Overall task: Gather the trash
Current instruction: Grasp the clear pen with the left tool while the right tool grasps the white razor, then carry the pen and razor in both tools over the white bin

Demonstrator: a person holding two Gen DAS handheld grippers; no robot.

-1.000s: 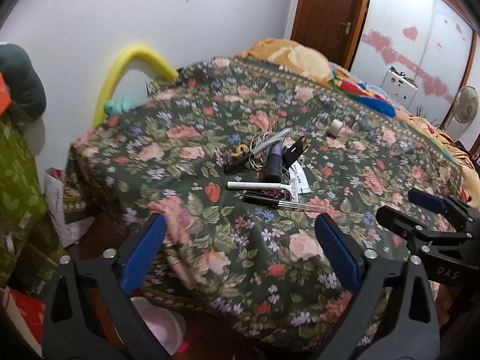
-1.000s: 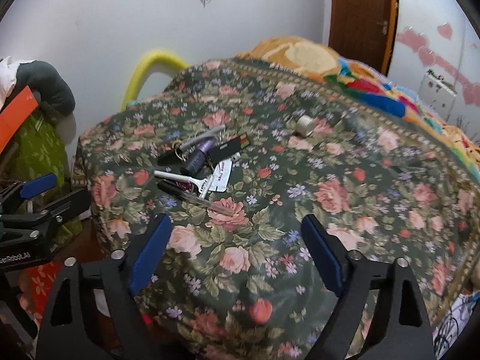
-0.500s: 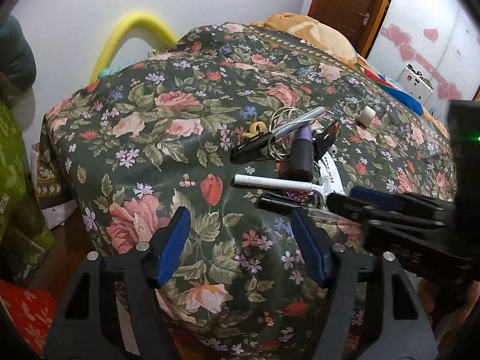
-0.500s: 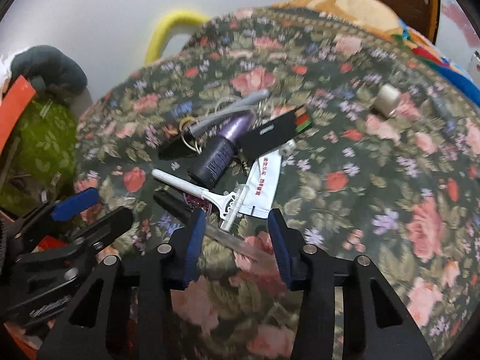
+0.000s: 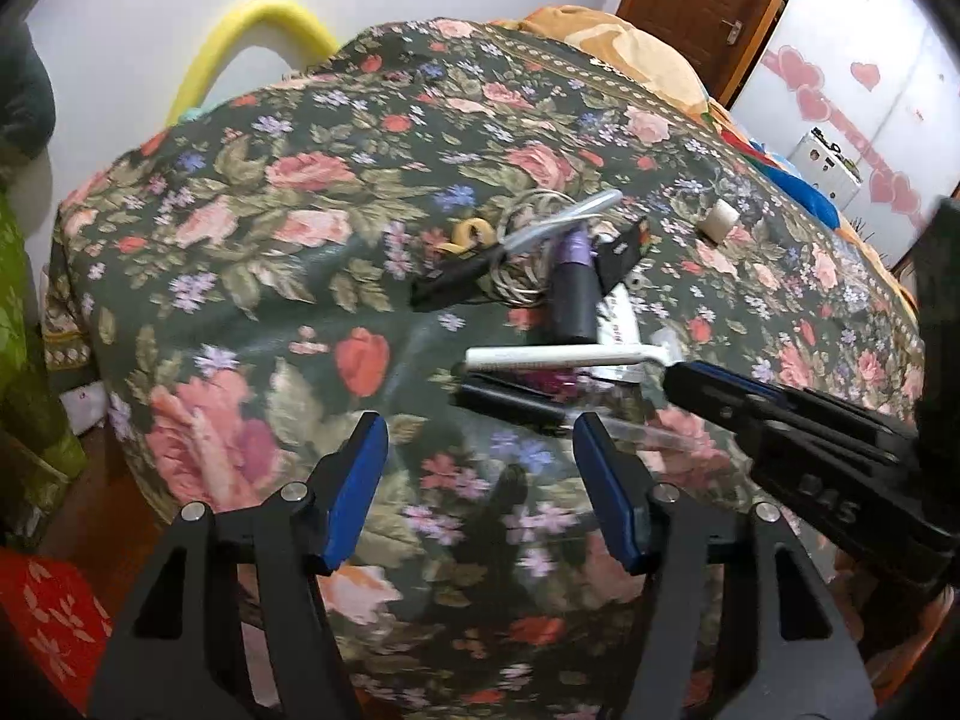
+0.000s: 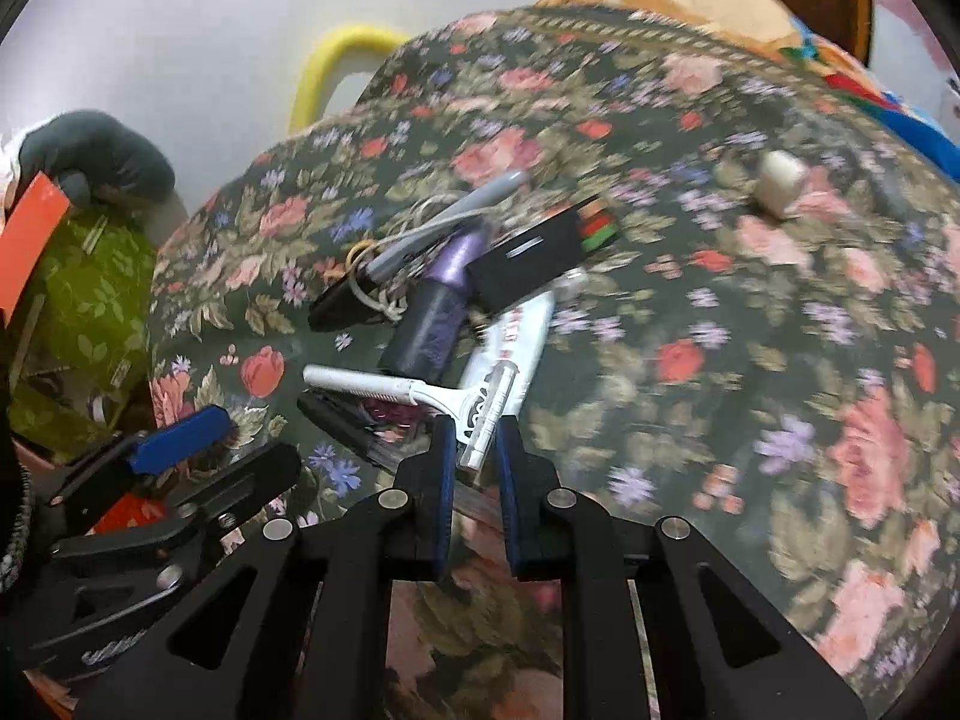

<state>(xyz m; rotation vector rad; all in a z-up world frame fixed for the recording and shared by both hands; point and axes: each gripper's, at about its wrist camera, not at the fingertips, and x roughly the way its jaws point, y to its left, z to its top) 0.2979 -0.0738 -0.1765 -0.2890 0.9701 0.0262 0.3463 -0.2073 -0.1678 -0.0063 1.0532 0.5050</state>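
Bed, floral cover (image 5: 300, 276): trash pile near its front edge. Right claw (image 6: 471, 450): since a second ago it has dropped onto the pile and narrowed from wide to nearly closed around the razor (image 6: 420, 393) head; contact probable, blur hides it. Left claw (image 5: 480, 462): lower too, closing, empty, just short of the pen (image 5: 510, 402). First pickup seems imminent.

Floral bedspread (image 5: 288, 252) carries razor (image 6: 420, 390), purple tube (image 6: 438, 312), pen (image 5: 510, 402), white cap (image 6: 780, 180).
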